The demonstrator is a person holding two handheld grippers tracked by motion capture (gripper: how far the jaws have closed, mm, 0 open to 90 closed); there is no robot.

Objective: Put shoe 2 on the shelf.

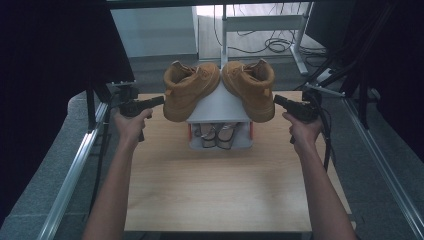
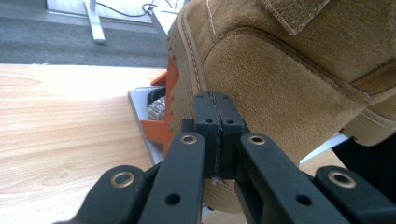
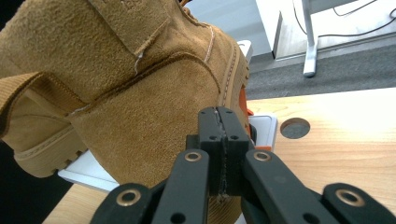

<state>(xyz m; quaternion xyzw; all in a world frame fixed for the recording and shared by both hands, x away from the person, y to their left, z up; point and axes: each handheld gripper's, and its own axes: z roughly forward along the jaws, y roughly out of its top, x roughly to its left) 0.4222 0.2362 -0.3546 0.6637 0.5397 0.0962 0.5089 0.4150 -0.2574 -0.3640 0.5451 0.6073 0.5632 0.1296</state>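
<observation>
**Two boots, two closed grippers, one small rack**

Here we are at the wooden worktop (image 1: pixel 220 185), and both boots sit tilted on top of a small grey shoe rack (image 1: pixel 220 107), toes meeting at the middle, heels hanging out over the sides. That slant looks like the rack's sloped top doing the work, tipping each heel outward.

The left hand-held gripper (image 1: pixel 159 101) is right up against the heel of the left boot (image 1: pixel 187 90). In the left gripper view its jaws are pressed together with nothing between them, the tip close to the suede just beside the sole stitching. Same story on the other side: the right hand-held gripper (image 1: pixel 278 100) meets the right boot (image 1: pixel 252 87), jaws together and empty.

My read: closed jaws at the heels suit nudging or steadying, not lifting. Below, a pair of shiny sandals (image 1: pixel 218 135) fills the rack's lower shelf.
</observation>
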